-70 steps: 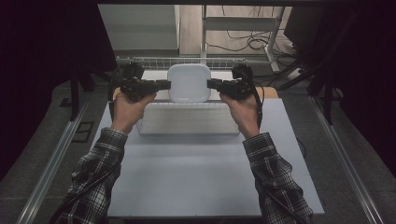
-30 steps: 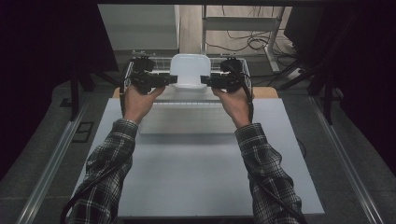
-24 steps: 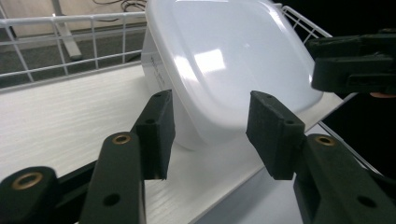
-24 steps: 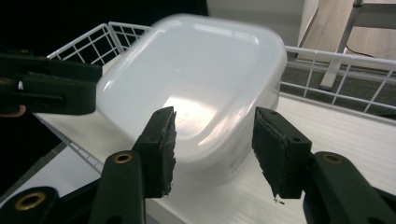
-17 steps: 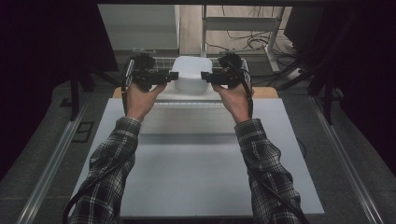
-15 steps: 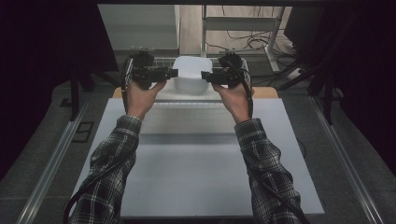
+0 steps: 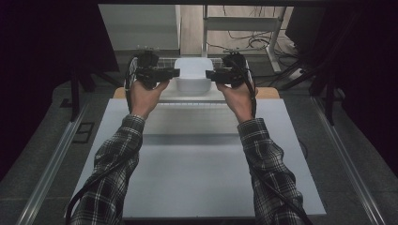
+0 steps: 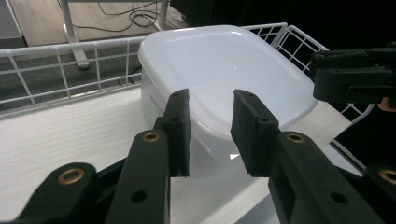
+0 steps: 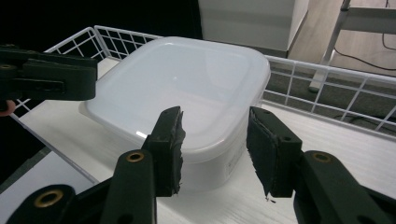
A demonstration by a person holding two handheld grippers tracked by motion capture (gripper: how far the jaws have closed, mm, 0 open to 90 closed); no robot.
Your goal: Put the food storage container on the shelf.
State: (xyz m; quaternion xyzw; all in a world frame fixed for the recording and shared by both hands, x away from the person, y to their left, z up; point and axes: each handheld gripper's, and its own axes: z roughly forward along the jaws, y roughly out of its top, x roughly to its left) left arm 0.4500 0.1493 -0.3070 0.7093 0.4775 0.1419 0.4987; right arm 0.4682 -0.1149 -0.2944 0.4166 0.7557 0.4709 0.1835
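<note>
At the far edge of the tabletop (image 7: 197,154), a white wire rack (image 8: 60,70) fences the lidded white container (image 7: 192,75), contents hidden. The left hand-held gripper (image 7: 176,72) and right hand-held gripper (image 7: 209,75) flank it, jaws narrowly parted, just closing, empty. Earlier both gripped the container nearer the person.

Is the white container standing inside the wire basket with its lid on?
Yes, the white container stands on the floor of the wire basket, whose rails run behind and beside it, and its lid is on.
</note>
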